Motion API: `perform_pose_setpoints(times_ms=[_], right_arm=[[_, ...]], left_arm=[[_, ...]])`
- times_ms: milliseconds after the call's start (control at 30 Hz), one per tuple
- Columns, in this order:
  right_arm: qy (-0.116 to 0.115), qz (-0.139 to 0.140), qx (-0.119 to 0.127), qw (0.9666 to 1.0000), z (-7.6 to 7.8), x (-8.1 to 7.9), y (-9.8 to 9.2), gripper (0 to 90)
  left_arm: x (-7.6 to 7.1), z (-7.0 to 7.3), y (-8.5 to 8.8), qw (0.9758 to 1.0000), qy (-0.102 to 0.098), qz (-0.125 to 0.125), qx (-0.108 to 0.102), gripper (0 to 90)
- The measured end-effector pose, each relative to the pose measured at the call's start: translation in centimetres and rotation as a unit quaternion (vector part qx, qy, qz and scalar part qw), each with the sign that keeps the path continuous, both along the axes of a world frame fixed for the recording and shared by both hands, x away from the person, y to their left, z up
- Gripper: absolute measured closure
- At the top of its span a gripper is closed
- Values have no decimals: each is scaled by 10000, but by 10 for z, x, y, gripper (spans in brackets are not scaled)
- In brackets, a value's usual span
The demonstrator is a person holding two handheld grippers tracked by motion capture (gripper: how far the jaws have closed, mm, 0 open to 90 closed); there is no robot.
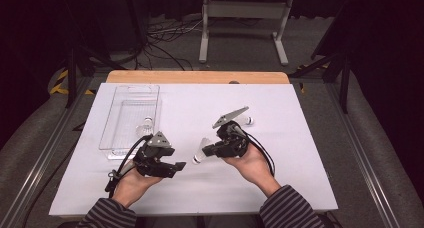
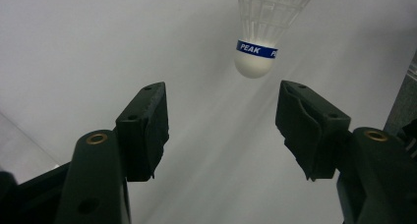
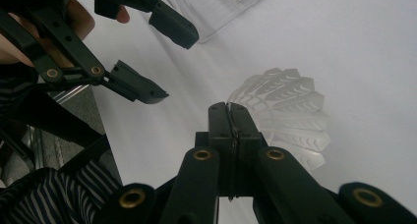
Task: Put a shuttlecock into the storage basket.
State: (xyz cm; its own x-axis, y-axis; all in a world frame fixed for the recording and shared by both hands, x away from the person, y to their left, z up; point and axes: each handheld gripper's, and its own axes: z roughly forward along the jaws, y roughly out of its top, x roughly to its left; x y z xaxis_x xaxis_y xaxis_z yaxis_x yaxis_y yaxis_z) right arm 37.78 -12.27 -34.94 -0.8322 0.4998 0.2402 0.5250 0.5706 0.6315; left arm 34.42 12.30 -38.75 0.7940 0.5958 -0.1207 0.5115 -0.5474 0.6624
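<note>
From the high view, a white desk (image 1: 300,188) is seen with a clear plastic tray (image 1: 131,119) at its left, in which one shuttlecock (image 1: 145,124) already lies. A second shuttlecock (image 1: 202,151) lies on the desk's middle, just at the right tool (image 1: 207,150); another small white piece (image 1: 247,120) is seen beyond the right hand, too small to name. The left tool (image 1: 176,168) is held low, near the tray, with nothing in it.

In the left gripper view, the left tool (image 2: 221,130) is spread wide, and the shuttlecock (image 2: 268,27) with its blue "PEAK" band lies just ahead, cork toward the jaws, untouched.

In the right gripper view, the right tool (image 3: 229,117) is pressed together, tips at the feather skirt of the shuttlecock (image 3: 290,113); whether the skirt is pinched cannot be told. The left tool (image 3: 162,57) is seen spread apart beyond.

The work is judged partly done: one shuttlecock is trayed, and at least one is left to be moved.
</note>
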Motion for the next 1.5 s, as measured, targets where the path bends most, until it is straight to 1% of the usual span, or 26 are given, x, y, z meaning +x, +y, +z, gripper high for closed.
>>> perform_pose_setpoints(times_ms=[300, 500, 533, 667, 733, 767, 867, 900, 1033, 1167, 1367, 1467, 1500], right_arm=[[8, 65, 27, 10000, 0, -1, 6, 900], [36, 112, 87, 9999, 0, -1, 10, 900], [41, 124, 90, 9999, 0, -1, 10, 900], [39, 165, 98, 9998, 0, -2, 13, 900], [42, 189, 114, 9997, 0, -2, 14, 900], [47, 199, 119, 9997, 0, -3, 14, 900], [57, 205, 131, 9997, 0, -3, 16, 900], [65, 210, 139, 9997, 0, -3, 16, 900], [67, 255, 168, 9995, 0, -3, 18, 900], [87, 260, 191, 9994, 0, -4, 18, 900], [95, 267, 188, 9994, 0, -4, 19, 900], [90, 269, 164, 9995, -1, -3, 19, 900], [99, 258, 156, 9995, -1, -3, 19, 900]], left_arm=[[2, -3, -11, 9997, 107, -148, 145, 382], [3, -6, -18, 9994, 116, -229, 238, 399], [3, -6, -19, 9994, 147, -221, 235, 406], [5, -8, -22, 9991, 151, -277, 274, 431], [5, -9, -24, 9990, 185, -312, 275, 445], [5, -10, -24, 9989, 164, -318, 302, 454], [5, -11, -27, 9988, 211, -358, 273, 480], [6, -11, -27, 9987, 181, -379, 285, 489], [6, -12, -29, 9985, 216, -402, 288, 523], [7, -13, -30, 9984, 219, -398, 348, 562], [7, -13, -29, 9981, 238, -422, 374, 636], [7, -13, -29, 9977, 308, -446, 397, 641], [7, -13, -30, 9977, 302, -451, 416, 642]])
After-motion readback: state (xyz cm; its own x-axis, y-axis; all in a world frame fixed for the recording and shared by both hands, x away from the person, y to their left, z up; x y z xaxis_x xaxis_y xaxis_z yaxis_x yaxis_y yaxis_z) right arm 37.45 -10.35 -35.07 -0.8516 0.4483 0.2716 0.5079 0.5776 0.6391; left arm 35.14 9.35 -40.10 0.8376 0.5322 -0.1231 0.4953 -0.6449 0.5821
